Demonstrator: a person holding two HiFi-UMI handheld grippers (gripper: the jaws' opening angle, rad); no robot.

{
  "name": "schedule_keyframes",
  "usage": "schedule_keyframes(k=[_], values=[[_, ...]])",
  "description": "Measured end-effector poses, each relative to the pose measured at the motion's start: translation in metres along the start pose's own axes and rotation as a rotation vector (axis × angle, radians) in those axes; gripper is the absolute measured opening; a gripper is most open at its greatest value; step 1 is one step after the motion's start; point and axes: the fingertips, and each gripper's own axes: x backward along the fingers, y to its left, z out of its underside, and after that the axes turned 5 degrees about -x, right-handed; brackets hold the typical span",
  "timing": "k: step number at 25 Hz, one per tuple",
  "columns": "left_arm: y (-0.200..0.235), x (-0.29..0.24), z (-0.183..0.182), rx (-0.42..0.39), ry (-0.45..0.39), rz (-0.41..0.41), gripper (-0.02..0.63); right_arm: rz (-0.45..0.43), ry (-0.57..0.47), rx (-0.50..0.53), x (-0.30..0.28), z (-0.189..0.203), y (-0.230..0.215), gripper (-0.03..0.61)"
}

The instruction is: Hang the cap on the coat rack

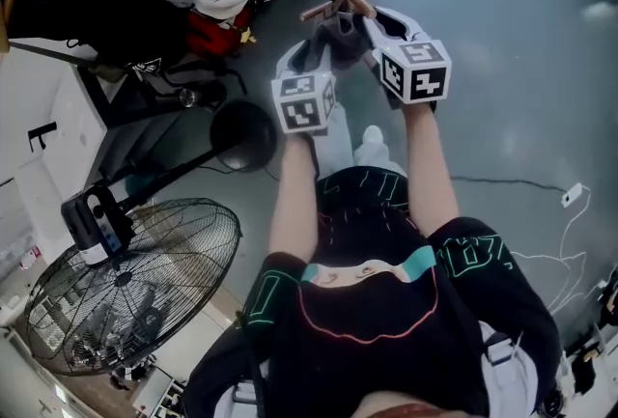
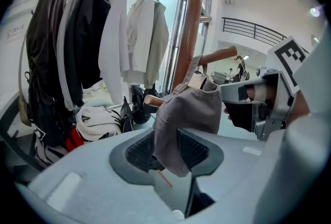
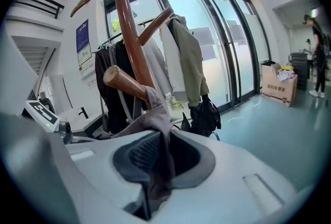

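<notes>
— How are the arms held?
— Both bare forearms [image 1: 290, 204] reach forward side by side. The two claws are raised close together at the one coat rack [image 3: 132, 36]. The left claw [image 2: 168, 148] sits just beside the right claw [image 3: 160, 158], and both point at the same wooden peg [image 3: 124, 82].
— Where's the cap?
— There is one grey cap [image 2: 189, 109]. It lies over that peg near its end and hangs down between the jaws of both claws.
— Which claw has it?
— The left claw's jaws stand wide, with a pad showing on either side of the cloth and neither pressing it. The right claw's jaws are narrow and pinch the cap's lower fabric.
— Anything else to count?
— One floor fan [image 1: 130, 286] stands on the floor at the person's left. One clothes rail [image 2: 93, 36] with hanging garments is beyond the rack.
</notes>
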Motion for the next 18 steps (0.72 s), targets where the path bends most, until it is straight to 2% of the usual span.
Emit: schedule_keyframes(k=[4,7,11,18], values=[[0.001,0.008,-0.010,0.004,-0.043,-0.037,0.129,0.001,0.002,0.018,0.011,0.000,-0.004,0.055],[-0.001,0.017,-0.022,0.004,-0.097,-0.065,0.069,-0.008,0.011,0.040,0.018,0.000,-0.003,0.057],[-0.007,0.034,-0.039,0.004,-0.173,-0.091,0.026,-0.022,0.018,0.059,0.034,-0.003,0.001,0.071],[-0.015,0.073,-0.079,0.003,-0.330,-0.113,0.011,-0.036,-0.102,0.116,0.077,-0.041,0.012,0.069]])
